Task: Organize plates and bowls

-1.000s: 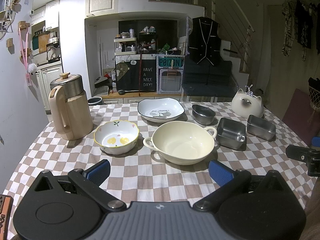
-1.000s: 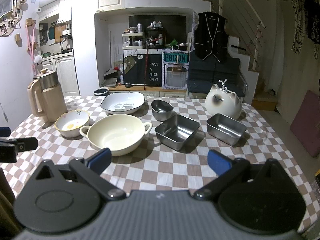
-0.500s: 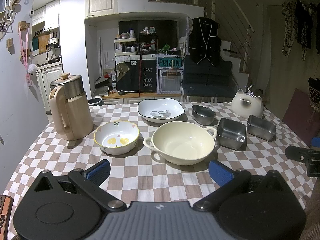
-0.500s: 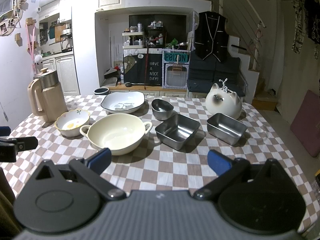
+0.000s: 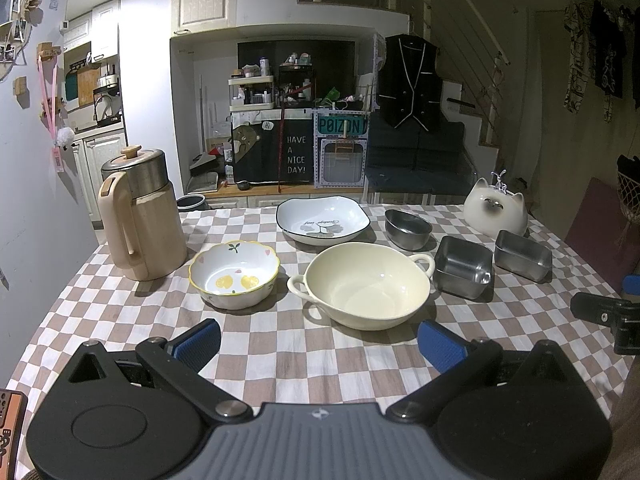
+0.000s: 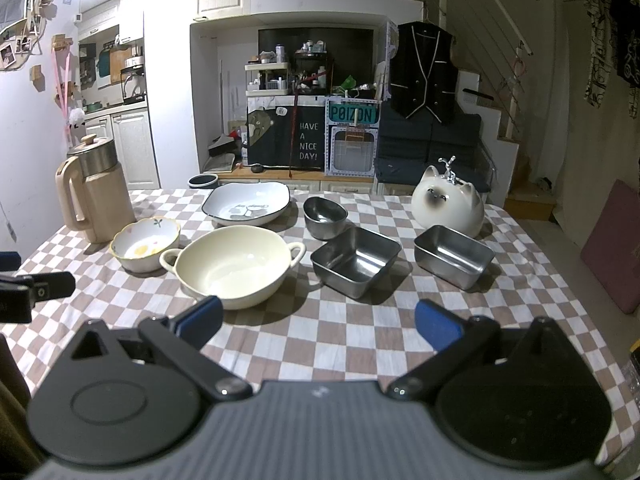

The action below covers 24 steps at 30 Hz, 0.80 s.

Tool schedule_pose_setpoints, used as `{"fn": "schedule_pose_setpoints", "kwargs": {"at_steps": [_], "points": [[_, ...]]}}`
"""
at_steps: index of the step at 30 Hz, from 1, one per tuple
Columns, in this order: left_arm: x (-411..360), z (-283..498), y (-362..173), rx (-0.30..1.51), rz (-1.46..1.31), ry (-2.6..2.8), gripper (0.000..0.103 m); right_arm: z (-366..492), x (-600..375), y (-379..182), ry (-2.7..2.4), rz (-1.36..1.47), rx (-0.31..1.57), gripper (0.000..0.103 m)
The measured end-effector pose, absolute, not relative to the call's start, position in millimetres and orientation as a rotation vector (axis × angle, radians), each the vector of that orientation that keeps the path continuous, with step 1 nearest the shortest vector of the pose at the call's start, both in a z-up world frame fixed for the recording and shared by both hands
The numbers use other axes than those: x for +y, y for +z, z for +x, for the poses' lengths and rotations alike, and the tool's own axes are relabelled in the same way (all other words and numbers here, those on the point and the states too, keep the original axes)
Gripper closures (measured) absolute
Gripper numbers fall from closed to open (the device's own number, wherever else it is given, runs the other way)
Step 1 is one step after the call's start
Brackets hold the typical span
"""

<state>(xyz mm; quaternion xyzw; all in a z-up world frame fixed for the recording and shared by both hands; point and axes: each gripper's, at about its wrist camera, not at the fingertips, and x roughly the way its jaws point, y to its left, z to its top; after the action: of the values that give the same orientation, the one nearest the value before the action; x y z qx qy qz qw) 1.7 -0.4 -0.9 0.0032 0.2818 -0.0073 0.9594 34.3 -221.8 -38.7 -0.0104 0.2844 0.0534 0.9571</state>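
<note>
On the checkered table a cream two-handled bowl point(image 5: 366, 284) point(image 6: 234, 266) sits in the middle. A small flowered bowl point(image 5: 234, 274) point(image 6: 145, 243) is to its left. A white square plate point(image 5: 323, 220) point(image 6: 247, 203) lies behind. A round steel bowl point(image 5: 408, 229) point(image 6: 325, 217) and two square steel dishes point(image 5: 463, 267) point(image 5: 523, 255) point(image 6: 355, 261) point(image 6: 454, 256) are to the right. My left gripper point(image 5: 319, 344) is open and empty, just short of the cream bowl. My right gripper point(image 6: 319, 322) is open and empty, near the front of the table.
A beige kettle point(image 5: 138, 216) point(image 6: 94, 196) stands at the table's left. A white cat-shaped jar point(image 5: 496, 208) point(image 6: 447, 200) stands at the back right. The right gripper's finger shows at the right edge of the left wrist view point(image 5: 606, 318).
</note>
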Motion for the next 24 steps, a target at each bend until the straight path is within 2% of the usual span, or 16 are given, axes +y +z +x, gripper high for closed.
{"fn": "schedule_pose_setpoints", "kwargs": {"at_steps": [24], "points": [[-0.3, 1.6, -0.9, 0.571, 0.006, -0.015, 0.0, 34.0, -219.4, -38.7, 0.108, -0.022, 0.58, 0.0]]}}
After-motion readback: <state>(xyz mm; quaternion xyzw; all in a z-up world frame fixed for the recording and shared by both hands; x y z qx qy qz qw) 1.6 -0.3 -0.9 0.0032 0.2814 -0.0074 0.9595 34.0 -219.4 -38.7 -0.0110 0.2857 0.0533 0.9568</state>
